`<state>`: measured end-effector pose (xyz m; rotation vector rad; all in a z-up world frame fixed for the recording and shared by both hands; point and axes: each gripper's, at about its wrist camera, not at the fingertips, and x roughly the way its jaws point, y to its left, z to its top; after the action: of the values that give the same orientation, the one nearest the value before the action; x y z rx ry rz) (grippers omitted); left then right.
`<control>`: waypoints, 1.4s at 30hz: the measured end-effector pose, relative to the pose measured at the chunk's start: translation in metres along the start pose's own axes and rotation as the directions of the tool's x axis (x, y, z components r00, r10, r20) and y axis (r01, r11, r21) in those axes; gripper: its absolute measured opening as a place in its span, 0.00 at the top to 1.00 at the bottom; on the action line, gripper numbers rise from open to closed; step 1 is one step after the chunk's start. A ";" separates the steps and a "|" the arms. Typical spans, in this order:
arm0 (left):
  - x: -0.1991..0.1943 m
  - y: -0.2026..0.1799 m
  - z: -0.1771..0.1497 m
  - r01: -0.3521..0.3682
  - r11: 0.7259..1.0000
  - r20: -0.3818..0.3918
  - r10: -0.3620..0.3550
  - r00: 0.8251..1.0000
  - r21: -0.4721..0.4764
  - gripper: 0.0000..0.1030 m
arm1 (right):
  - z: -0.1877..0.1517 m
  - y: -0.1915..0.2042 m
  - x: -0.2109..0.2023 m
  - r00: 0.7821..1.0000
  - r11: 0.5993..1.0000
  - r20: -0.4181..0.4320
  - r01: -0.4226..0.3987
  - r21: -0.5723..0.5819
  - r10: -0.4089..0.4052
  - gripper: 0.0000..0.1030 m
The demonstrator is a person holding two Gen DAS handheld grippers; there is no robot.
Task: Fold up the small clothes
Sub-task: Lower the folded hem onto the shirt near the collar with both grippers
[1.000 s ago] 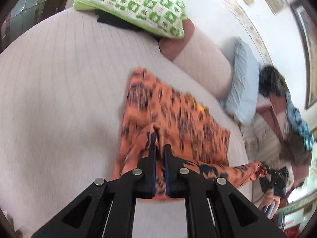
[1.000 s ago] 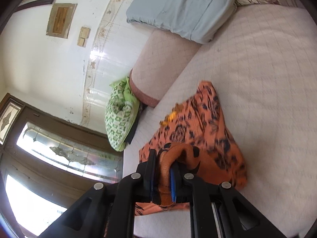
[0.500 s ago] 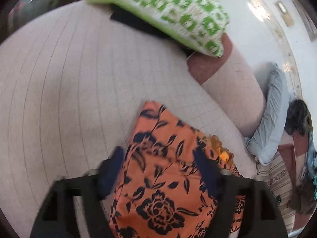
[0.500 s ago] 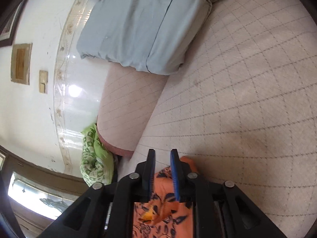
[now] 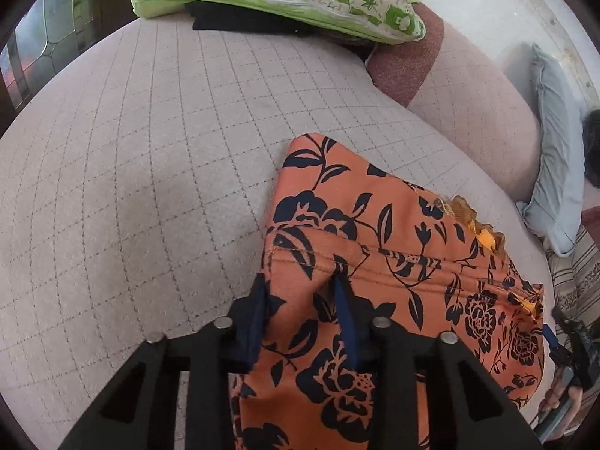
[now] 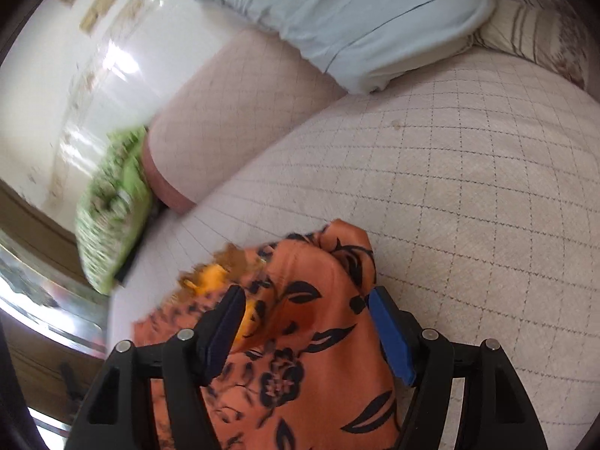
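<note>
The orange floral garment [image 5: 378,262] lies folded on the quilted bed [image 5: 150,157], toward its near edge. The left gripper [image 5: 300,296] has just been closing, a fold of cloth bunched between its jaws, seemingly pinched. The right gripper [image 6: 303,307] has just been opening; its jaws stand wide, straddling the garment's corner without pressing it.
</note>
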<state>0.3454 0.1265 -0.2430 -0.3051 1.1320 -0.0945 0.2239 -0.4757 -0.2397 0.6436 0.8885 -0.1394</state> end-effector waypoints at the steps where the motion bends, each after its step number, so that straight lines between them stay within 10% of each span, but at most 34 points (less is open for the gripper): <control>1: -0.003 0.002 0.001 0.011 1.000 0.003 -0.011 1.000 -0.002 0.75 | -0.001 0.001 0.007 1.000 1.000 -0.016 0.021 -0.011 -0.021 0.30; 4: -0.011 0.009 0.008 0.081 0.996 0.008 -0.081 0.997 -0.036 0.83 | -0.004 0.008 0.026 0.996 0.995 -0.045 0.081 -0.053 -0.083 0.44; 6: -0.015 0.009 0.011 0.143 0.988 0.012 -0.142 0.990 -0.050 0.87 | -0.009 0.017 0.034 0.980 0.975 -0.052 0.184 -0.127 -0.192 0.80; 9: -0.028 0.004 0.015 0.163 0.986 0.037 -0.161 0.986 -0.029 0.87 | -0.015 0.035 0.024 0.972 0.949 -0.012 0.227 -0.218 -0.236 0.89; 16: -0.043 0.002 0.019 0.231 0.972 0.075 -0.228 0.971 -0.031 0.88 | -0.007 0.052 -0.027 0.996 0.980 0.084 0.042 -0.197 -0.026 0.91; 26: -0.029 0.003 0.066 0.272 0.960 0.153 -0.259 0.954 -0.073 0.88 | 0.028 0.013 -0.035 0.973 1.000 0.230 0.025 -0.011 -0.022 0.96; 42: -0.029 -0.010 0.071 0.263 0.961 0.165 -0.247 0.955 -0.085 0.88 | 0.048 -0.001 0.028 0.995 0.997 0.088 -0.050 -0.053 0.055 0.74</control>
<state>0.3979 0.1370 -0.1874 -0.5451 0.9422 -0.2364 0.2737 -0.5005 -0.2391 0.6080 0.7860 -0.0971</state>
